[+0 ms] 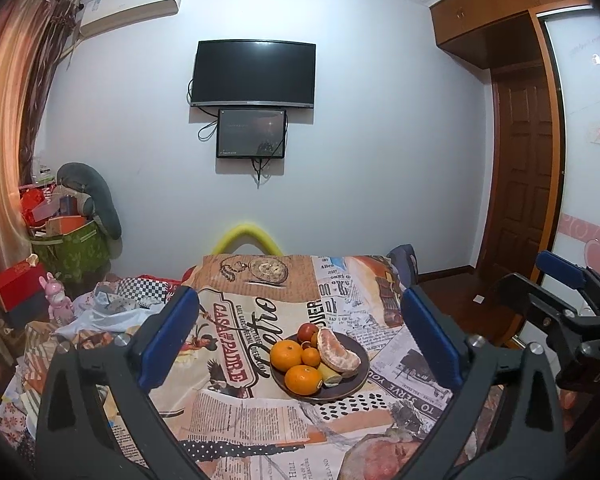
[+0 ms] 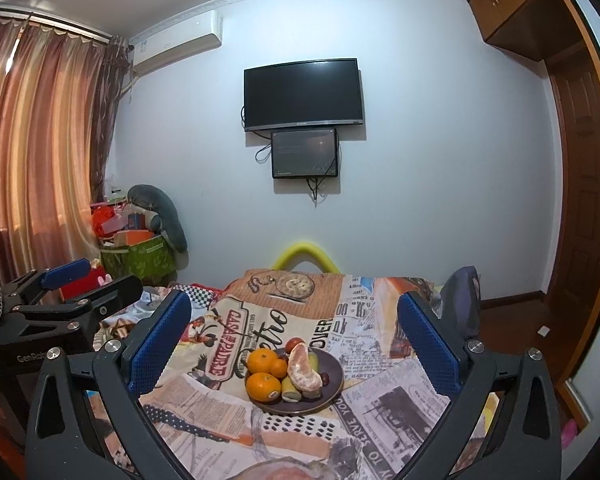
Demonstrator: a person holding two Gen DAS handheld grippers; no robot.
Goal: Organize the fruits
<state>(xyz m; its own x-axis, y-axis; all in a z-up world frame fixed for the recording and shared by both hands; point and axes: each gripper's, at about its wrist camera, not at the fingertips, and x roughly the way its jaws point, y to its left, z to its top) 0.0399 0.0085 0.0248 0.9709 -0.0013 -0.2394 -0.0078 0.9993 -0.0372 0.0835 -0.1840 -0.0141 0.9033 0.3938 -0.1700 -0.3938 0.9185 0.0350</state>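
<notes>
Holding both grippers wide apart over the table, nothing between the jaws on either side. My left gripper [image 1: 300, 344] is framing the plate from its own view, blue pads spread to either edge; my right gripper [image 2: 296, 344] is doing the same from its view — released, empty. The right one is also showing at the far right edge of the left wrist view, the left one at the left edge of the right wrist view, so the two are sitting side by side.

Just past the fingertips, the dark plate [image 1: 360, 350] is resting on the newspaper-print tablecloth [image 1: 236, 408], clear of both sets of pads. All the fruit is sitting on it: two big oranges [image 1: 286, 355] at the left and front, a small orange [image 1: 311, 357] between them, a peeled citrus half [image 1: 336, 354] leaning across the middle, a yellowish piece [image 1: 330, 376] tucked under it and a red fruit [image 1: 307, 331] at the back. From the right wrist a small dark red fruit [image 2: 325, 379] is peeking out at the right of the peeled half.

Further out — a yellow foam arch [image 1: 246, 236] behind the table, a pile of boxes and a green bag [image 1: 74, 248] in the left corner, a pink rabbit toy [image 1: 56, 298] near it. On the far wall a TV [image 1: 254, 74] is hanging with a smaller screen [image 1: 251, 133] under it; curtains [image 2: 40, 140] left, wooden door [image 1: 524, 176] right.
</notes>
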